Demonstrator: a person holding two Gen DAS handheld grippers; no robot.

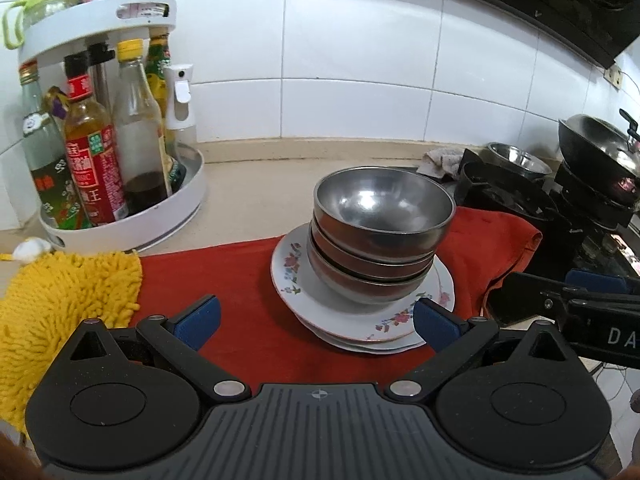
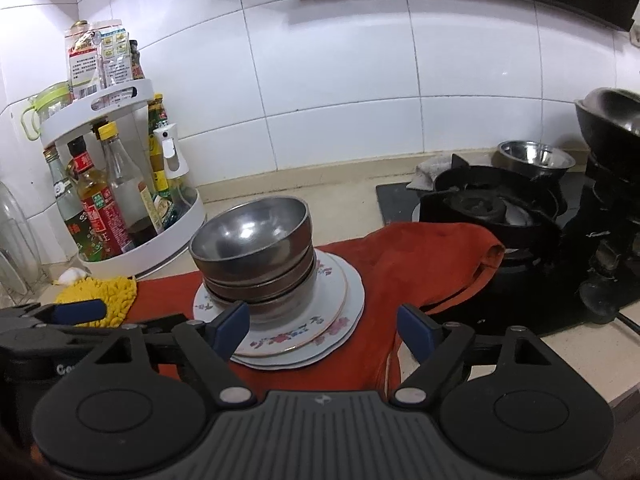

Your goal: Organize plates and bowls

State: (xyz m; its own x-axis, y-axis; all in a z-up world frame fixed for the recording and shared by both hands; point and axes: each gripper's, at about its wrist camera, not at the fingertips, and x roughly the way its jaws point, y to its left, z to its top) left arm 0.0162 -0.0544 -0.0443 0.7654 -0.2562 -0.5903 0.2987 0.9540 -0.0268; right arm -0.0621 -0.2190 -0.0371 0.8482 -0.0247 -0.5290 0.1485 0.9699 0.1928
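A stack of steel bowls (image 1: 380, 224) (image 2: 256, 244) is nested on a pile of floral white plates (image 1: 328, 316) (image 2: 320, 328), which rests on a red cloth (image 1: 240, 280) (image 2: 420, 256). My left gripper (image 1: 316, 320) stands open just in front of the plates, its right pad (image 1: 434, 322) at the plates' rim, nothing between the pads. My right gripper (image 2: 324, 328) is open too, near the front edge of the plates, its left pad (image 2: 232, 326) over the rim below the bowls. The right gripper's finger (image 1: 568, 300) shows at the right edge of the left wrist view.
A white two-tier rack of sauce bottles (image 1: 120, 184) (image 2: 132, 200) stands at the back left. A yellow shaggy mitt (image 1: 52, 304) (image 2: 104, 296) lies left of the cloth. On the right are a black gas stove (image 2: 500, 216), a steel basin (image 2: 536, 156) and a wok (image 1: 600, 156).
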